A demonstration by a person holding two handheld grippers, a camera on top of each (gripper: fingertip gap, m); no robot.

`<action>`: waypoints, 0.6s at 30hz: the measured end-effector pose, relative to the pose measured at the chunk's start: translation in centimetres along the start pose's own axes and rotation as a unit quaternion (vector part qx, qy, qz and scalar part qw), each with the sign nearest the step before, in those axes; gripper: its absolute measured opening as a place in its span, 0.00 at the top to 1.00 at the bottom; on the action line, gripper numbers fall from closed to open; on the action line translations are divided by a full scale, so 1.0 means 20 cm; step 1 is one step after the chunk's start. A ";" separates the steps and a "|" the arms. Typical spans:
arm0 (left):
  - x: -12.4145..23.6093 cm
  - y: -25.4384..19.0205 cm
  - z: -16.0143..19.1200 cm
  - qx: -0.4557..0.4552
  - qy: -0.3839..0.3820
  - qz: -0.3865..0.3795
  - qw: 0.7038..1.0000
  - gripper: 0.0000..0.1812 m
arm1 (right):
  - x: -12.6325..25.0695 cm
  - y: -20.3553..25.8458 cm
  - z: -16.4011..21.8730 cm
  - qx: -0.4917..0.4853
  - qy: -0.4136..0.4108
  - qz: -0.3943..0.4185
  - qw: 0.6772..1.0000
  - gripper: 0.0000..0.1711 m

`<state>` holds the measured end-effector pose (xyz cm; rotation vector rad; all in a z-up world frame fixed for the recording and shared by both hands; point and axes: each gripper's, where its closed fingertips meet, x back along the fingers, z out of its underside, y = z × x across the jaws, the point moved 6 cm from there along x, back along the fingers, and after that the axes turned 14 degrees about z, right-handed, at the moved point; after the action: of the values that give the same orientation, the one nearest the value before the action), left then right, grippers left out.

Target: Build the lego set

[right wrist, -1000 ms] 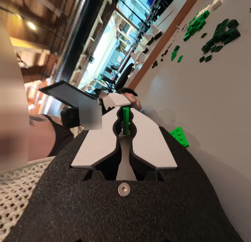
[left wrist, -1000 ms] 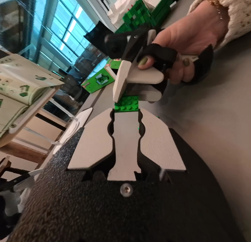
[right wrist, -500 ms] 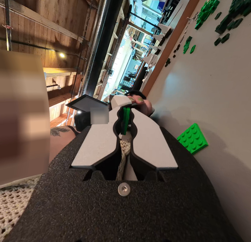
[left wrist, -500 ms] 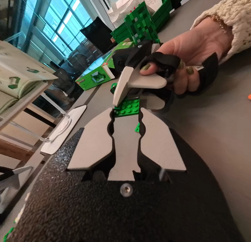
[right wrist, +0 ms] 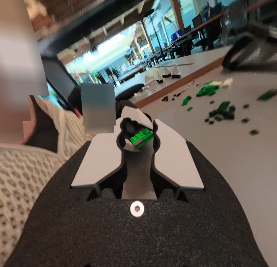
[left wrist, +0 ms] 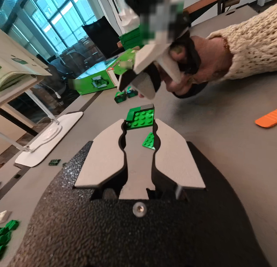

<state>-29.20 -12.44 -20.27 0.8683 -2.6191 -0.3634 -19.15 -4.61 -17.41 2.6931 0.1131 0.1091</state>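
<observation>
My left gripper [left wrist: 139,121] is shut on a bright green studded plate [left wrist: 142,117], held flat at its fingertips above the grey table [left wrist: 209,147]. The plate carries a grey tile [left wrist: 147,106] and a dark green piece [left wrist: 131,114] at its far edge. My right gripper [right wrist: 137,122] is open and empty, a little short of the plate [right wrist: 141,137]. In the left wrist view it [left wrist: 134,87] hovers above and beyond the plate, held by a hand in a cream sleeve. A green wedge plate [left wrist: 149,141] lies on the table under my left gripper.
An orange flat tool [left wrist: 268,120] lies at the right. A green box [left wrist: 96,81] and small green blocks [left wrist: 125,95] sit farther back. A booklet stand's white base [left wrist: 49,138] stands at the left. Loose bright green [right wrist: 207,90] and dark green [right wrist: 221,111] pieces are scattered on the table.
My right gripper has opened, let go of the green plate and pulled back and up from it. My left gripper still holds the plate and now tilts down towards the table.
</observation>
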 end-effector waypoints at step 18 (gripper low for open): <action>-0.02 -0.02 0.00 0.141 -0.018 0.126 0.982 0.81 | -0.05 0.15 0.21 0.660 0.102 0.125 0.734 0.81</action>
<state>-28.71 -12.46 -20.58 0.6015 -2.8139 0.0610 -19.62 -9.28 -20.02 4.1157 -0.2049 0.6136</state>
